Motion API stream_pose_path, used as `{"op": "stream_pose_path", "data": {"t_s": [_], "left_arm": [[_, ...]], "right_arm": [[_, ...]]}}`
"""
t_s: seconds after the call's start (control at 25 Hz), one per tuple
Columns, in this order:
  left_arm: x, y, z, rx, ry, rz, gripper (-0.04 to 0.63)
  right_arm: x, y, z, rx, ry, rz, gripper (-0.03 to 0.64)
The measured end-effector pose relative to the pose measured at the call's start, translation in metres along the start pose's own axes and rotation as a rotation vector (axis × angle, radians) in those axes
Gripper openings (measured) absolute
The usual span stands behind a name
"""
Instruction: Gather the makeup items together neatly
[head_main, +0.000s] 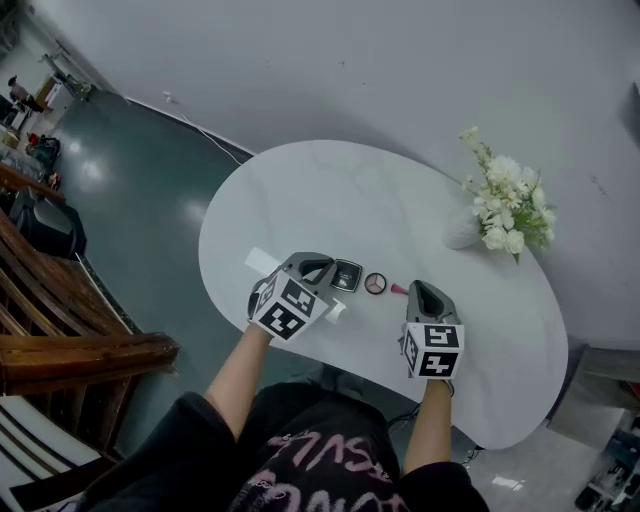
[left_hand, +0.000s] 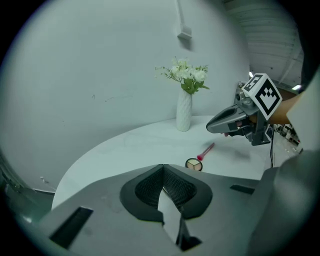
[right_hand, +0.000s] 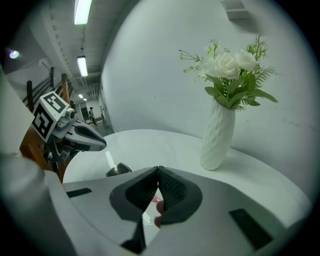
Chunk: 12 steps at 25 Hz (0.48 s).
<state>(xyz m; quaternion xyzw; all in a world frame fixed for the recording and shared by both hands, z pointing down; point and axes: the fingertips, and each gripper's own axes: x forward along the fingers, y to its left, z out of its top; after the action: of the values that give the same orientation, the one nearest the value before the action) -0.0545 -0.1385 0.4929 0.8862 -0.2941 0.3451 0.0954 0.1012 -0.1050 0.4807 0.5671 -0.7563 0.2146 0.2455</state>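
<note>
On the white table (head_main: 330, 190) a black square compact (head_main: 346, 275), a round compact (head_main: 375, 284) and a pink brush (head_main: 399, 289) lie in a short row. My left gripper (head_main: 318, 266) hovers just left of the square compact, jaws shut and empty. A white flat item (head_main: 262, 260) lies partly hidden beneath it. My right gripper (head_main: 425, 292) is shut and empty, just right of the brush. The left gripper view shows the round compact (left_hand: 194, 164) and brush (left_hand: 206, 150) lying free below the right gripper (left_hand: 212, 125). The right gripper view shows the square compact (right_hand: 118, 170) and the left gripper (right_hand: 100, 143).
A white vase (head_main: 462, 232) of white flowers (head_main: 505, 205) stands at the table's far right, near the wall. A wooden bench (head_main: 70, 345) is on the floor to the left. The table's near edge runs just under both grippers.
</note>
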Motion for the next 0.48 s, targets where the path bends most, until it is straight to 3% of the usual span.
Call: {"op": "stream_pose_path", "data": {"t_s": [0.48], "left_arm": [[-0.037, 0.026, 0.058, -0.024, -0.176, 0.134, 0.012]], "right_arm": [[-0.034, -0.011, 0.063, -0.012, -0.148, -0.069, 0.063]]}}
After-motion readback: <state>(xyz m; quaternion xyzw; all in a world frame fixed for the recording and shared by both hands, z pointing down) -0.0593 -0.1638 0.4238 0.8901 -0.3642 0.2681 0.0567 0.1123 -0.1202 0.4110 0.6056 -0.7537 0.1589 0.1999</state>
